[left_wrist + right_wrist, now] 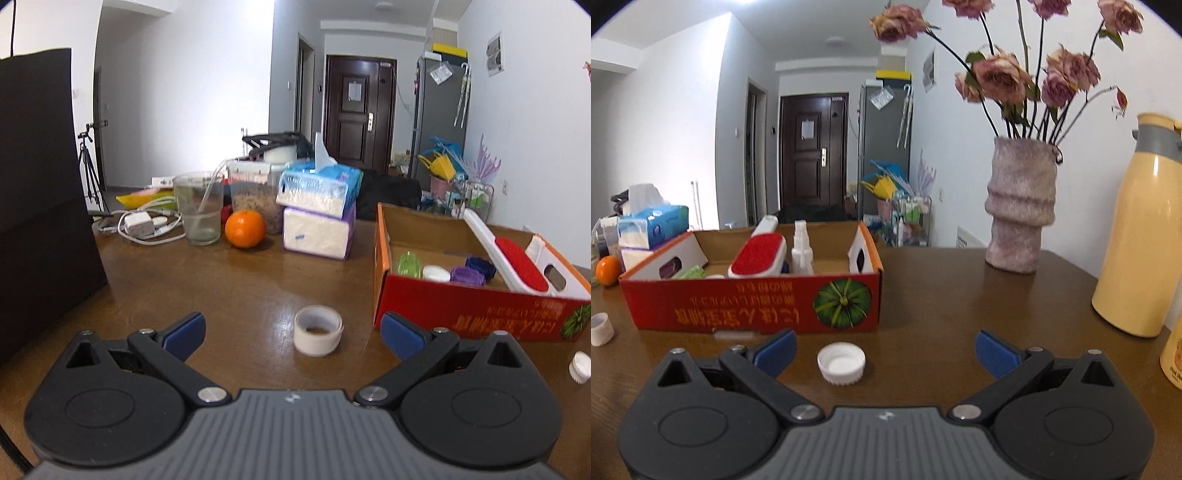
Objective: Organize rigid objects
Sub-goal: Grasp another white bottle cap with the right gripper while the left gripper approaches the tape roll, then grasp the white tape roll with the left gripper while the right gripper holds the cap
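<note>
You are at the pick-up step; loose items remain outside the box (476, 314). Your left claw (291, 334) is wide open and empty, with the tape roll (318, 335) low centre of frame, ahead between its fingers. Your right claw (884, 350) is likewise wide open and empty; the white ribbed cap (841, 363), open side up, sits left of centre. Next: advance, centre, close.
</note>
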